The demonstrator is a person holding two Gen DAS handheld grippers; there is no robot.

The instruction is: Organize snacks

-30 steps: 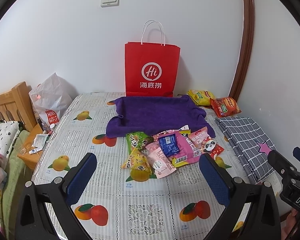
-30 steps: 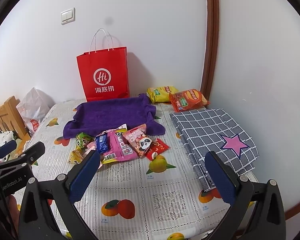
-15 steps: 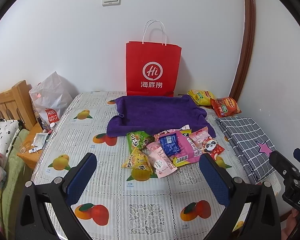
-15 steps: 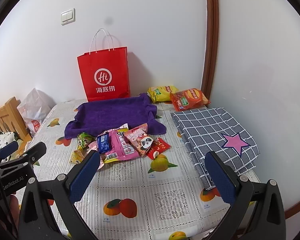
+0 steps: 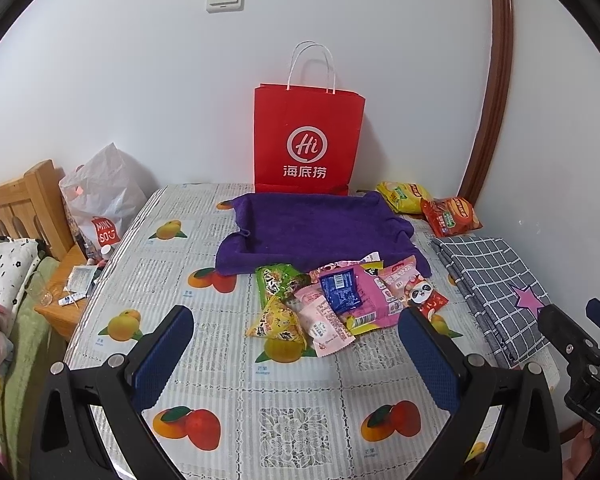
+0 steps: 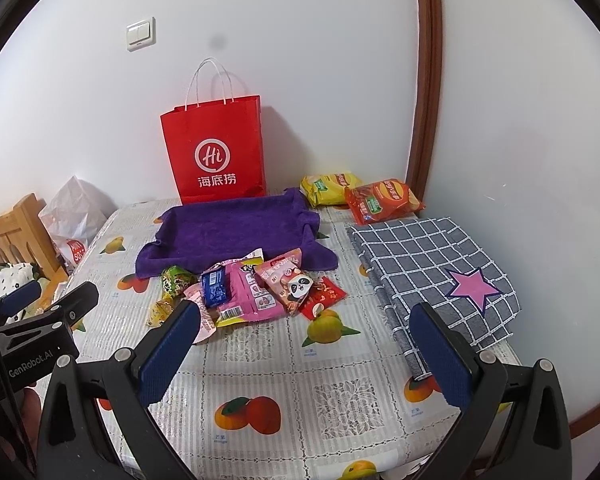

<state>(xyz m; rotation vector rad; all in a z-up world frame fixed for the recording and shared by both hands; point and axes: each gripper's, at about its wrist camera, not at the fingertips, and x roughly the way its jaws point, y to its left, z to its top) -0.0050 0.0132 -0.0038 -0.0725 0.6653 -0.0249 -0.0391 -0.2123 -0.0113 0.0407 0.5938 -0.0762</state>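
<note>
- On the table's middle, just off the front edge of the purple towel, sits the snack pile: green, yellow, pink and blue packets overlapping each other, with a panda pack and a small red packet on its right side.
- Two chip bags, yellow and red, lie at the table's far right corner, well apart from the pile. A red paper bag stands at the far edge against the wall.
- A folded checked cloth runs along the right edge.
- Left gripper is spread wide and empty, hanging over the near edge, aimed at the pile. Right gripper is the same: wide, nothing in it.
- Looks to me like nothing's been sorted yet, so this is the approach step.
- Next move probably needs one gripper to come down on a top packet like the blue one and pinch an edge, since flat wrappers slide.
</note>
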